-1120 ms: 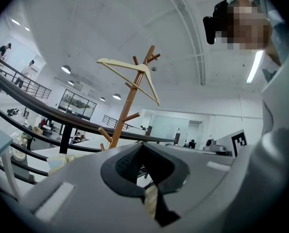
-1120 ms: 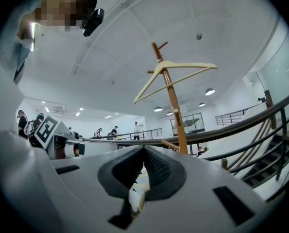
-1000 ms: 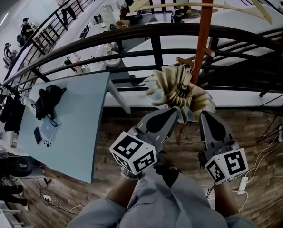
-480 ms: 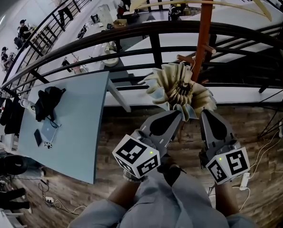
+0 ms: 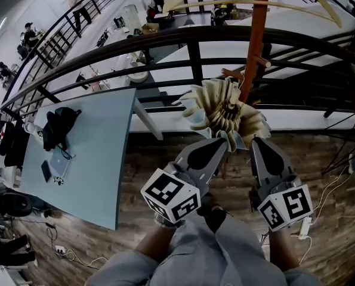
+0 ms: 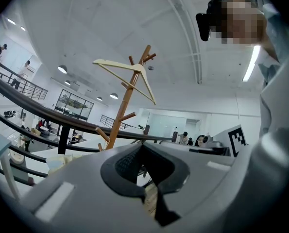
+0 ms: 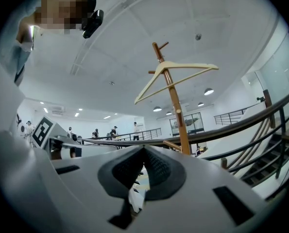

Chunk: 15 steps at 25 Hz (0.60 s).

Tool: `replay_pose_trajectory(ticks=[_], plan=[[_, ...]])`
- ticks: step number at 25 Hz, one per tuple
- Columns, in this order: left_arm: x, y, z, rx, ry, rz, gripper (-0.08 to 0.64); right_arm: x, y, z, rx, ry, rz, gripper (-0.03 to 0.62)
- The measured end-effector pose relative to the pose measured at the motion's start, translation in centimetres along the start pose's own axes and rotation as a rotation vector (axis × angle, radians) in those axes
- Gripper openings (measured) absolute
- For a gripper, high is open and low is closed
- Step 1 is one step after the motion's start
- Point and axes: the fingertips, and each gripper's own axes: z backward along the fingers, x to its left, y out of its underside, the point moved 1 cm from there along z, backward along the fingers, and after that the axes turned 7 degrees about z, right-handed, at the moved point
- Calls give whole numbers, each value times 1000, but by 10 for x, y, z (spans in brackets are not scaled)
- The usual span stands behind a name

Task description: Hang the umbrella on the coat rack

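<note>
Head view: the cream umbrella [image 5: 222, 112], folded and bunched, sits against the pole of the orange coat rack [image 5: 256, 40], in front of the black railing [image 5: 189, 37].
Left gripper [image 5: 220, 145]: its tip touches the umbrella's lower edge; the jaws are pressed together with nothing clearly between them.
Right gripper [image 5: 258, 143]: just beside the umbrella's right edge; the jaws are closed, with a fold of pale umbrella fabric pinched below the pads.
Worktop [image 5: 99, 154]: to the left, well apart from the umbrella.

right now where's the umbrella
In the head view's centre, the cream umbrella sits just left of the coat rack pole, clamped by the left gripper and right gripper.
</note>
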Motion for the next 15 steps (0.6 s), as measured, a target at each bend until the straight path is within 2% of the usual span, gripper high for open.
replay_pose_trajectory(ticks=[15], plan=[[0, 1, -1, -1, -3, -6, 5, 2, 2, -2, -6, -11, -2, 0]])
